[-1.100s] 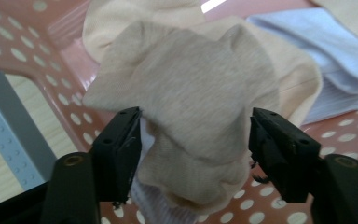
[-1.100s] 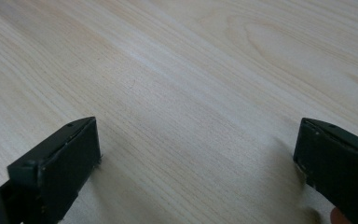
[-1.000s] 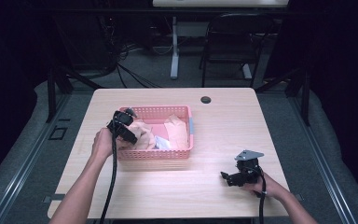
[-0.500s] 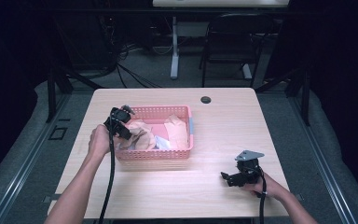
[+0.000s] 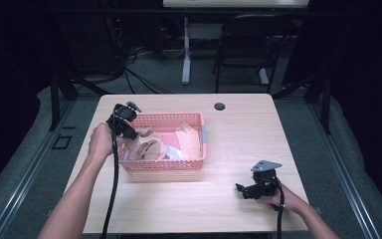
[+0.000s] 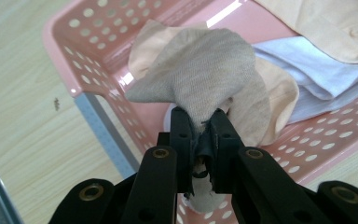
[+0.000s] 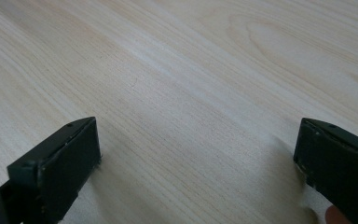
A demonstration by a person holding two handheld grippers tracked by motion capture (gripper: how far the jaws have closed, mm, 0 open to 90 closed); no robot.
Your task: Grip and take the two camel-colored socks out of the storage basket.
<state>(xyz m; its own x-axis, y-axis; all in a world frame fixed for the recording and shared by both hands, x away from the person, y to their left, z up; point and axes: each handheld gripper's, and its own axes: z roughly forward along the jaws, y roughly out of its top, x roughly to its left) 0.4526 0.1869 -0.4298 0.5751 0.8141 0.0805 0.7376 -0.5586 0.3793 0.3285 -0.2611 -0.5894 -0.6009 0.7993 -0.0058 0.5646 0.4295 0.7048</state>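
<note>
One left gripper [image 6: 200,123] has its jaws clamped on one beige cloth [image 6: 205,74] above the one pink basket [image 5: 164,164], which holds several more cloths. One right gripper [image 7: 196,154] rests on the table [image 5: 238,129], jaws wide apart.

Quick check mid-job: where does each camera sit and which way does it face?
High view: above the person's side, facing forward and down on the table; both forearms show.
Left gripper view: on the left gripper, its fingers pinching a beige cloth over the pink basket.
Right gripper view: on the right gripper, fingers apart over bare tabletop.
Shared: basket, high and left views.
</note>
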